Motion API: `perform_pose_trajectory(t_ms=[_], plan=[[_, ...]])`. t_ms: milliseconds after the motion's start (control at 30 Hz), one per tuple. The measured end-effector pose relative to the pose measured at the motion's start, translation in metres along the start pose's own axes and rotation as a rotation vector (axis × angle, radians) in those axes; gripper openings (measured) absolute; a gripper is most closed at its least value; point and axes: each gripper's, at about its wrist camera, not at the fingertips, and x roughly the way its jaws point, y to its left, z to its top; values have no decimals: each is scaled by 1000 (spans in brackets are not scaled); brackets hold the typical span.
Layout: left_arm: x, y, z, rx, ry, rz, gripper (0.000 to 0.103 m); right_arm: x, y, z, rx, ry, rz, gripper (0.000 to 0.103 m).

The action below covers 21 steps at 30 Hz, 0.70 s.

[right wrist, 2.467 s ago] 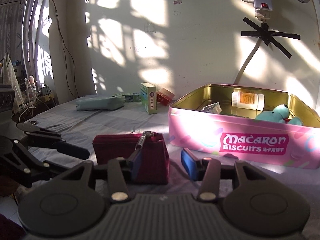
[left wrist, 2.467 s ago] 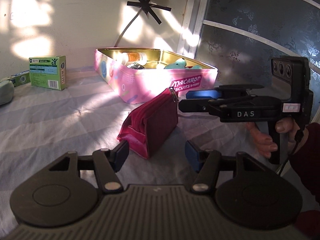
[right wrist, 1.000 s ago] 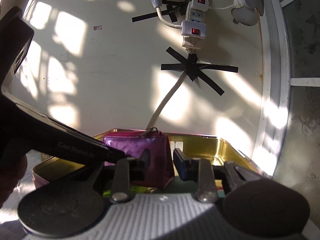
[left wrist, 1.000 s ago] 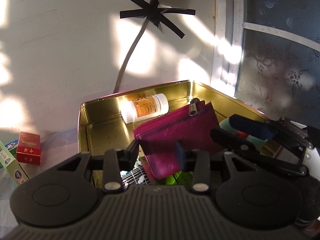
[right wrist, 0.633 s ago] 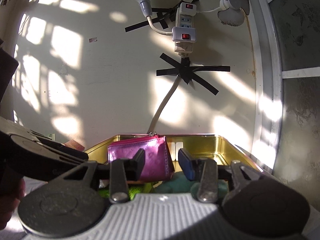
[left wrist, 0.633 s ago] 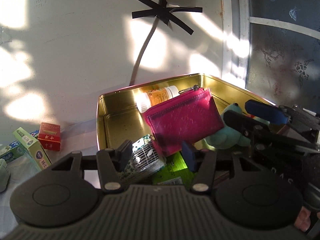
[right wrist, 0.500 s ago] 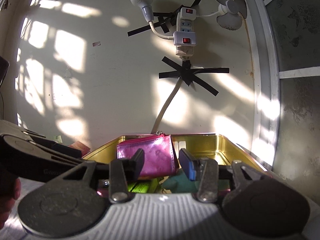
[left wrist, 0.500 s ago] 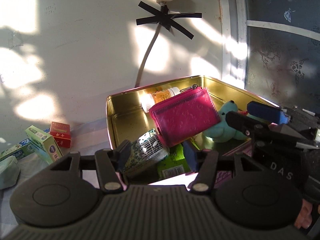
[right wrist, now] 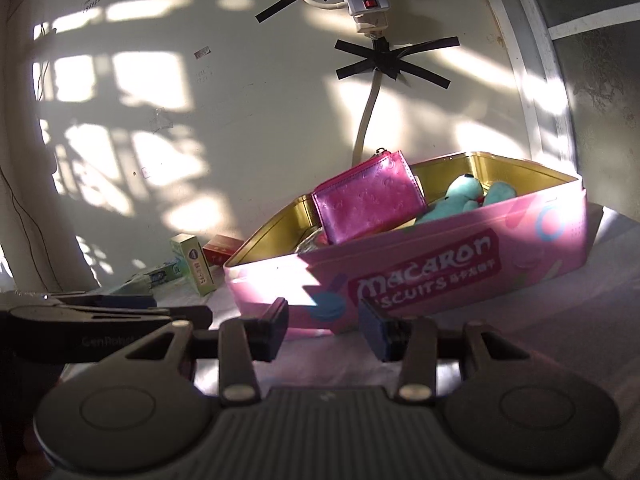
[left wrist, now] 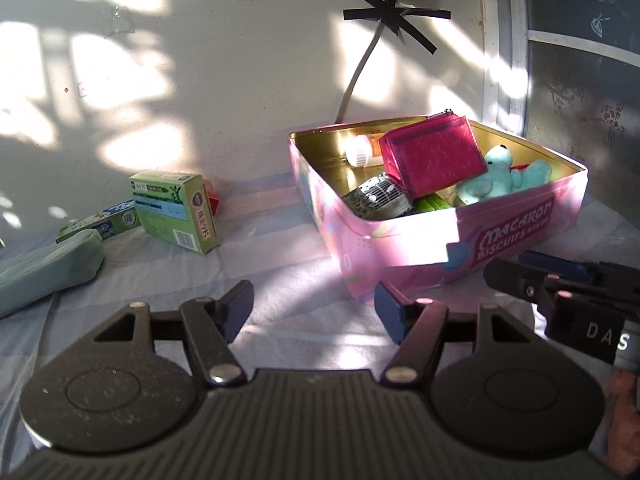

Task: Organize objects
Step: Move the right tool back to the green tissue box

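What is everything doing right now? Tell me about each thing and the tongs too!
Pink tin: lid off, holding things.
Pink purse: zipped, leaning tilted in the tin.
Teal plush toy: lying in the tin.
White bottle: capped, on its side.
Green box: closed, outside the tin.
Red box: behind the green box.
Teal pouch: lying flat.
Left tongs: opening, empty.
Right tongs: open, empty.

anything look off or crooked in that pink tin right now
Yes: the magenta pouch in the pink tin isn't lying flat. It leans tilted on the pill bottle and other items, its zipper corner poking above the rim beside the teal plush toy. Nothing looks spilled or damaged.
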Motion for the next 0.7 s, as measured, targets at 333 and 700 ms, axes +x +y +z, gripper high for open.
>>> perform_pose_trajectory(t_ms=[333, 700], plan=[[4, 36, -39, -62, 47, 94, 69, 4, 17, -14, 11, 47, 12, 41], [-11, 29, -48, -14, -66, 129, 72, -3, 9, -14, 61, 6, -5, 46]])
